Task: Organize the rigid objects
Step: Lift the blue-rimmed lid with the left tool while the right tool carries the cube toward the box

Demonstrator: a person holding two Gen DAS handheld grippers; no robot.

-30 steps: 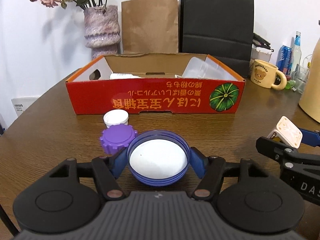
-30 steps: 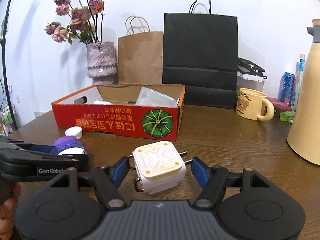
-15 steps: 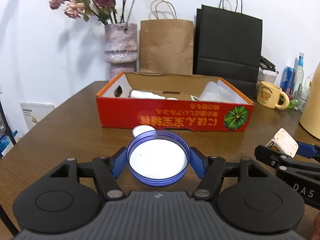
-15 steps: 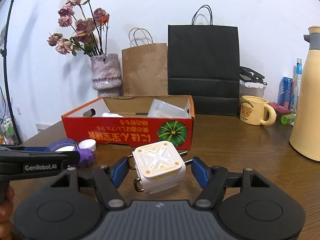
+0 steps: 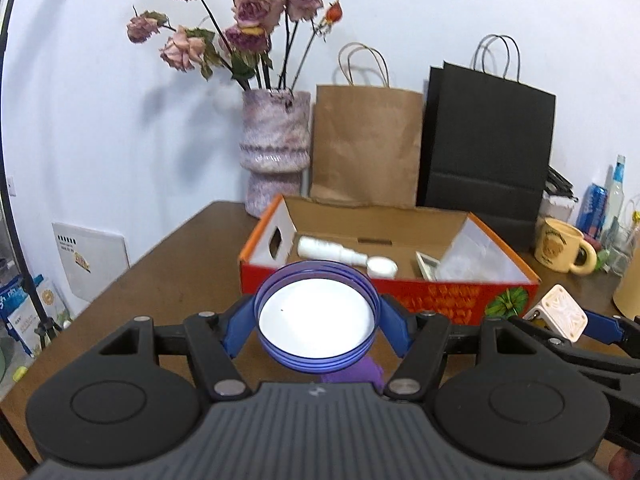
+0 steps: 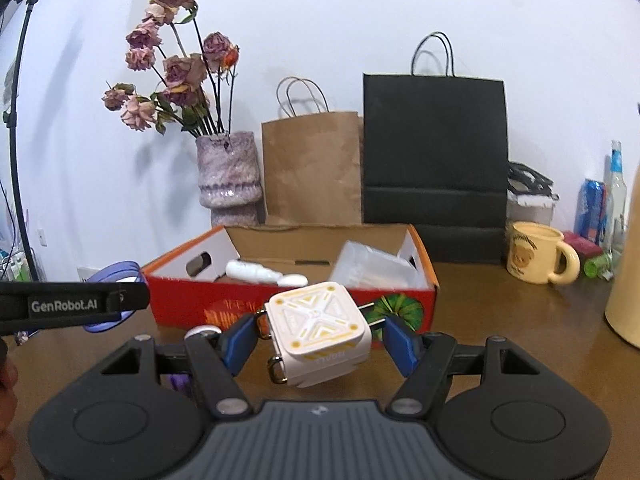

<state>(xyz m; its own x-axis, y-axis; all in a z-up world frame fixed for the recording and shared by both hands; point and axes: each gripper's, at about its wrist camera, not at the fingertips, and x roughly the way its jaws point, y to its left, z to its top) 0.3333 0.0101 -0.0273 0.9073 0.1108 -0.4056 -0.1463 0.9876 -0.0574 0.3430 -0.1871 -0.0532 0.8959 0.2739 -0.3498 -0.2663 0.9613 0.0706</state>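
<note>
Wooden table (image 5: 172, 276), purple cap (image 5: 354, 374) mostly hidden beneath blue lid (image 5: 316, 316).

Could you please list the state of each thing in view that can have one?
Left hand-held gripper: shut on blue lid.
Blue lid: held, off the table, open side up.
Right hand-held gripper: shut on white cube.
White cube: held, tilted.
Box: open, items inside.
Bottle: lying in box.
Mug: upright on table.
</note>
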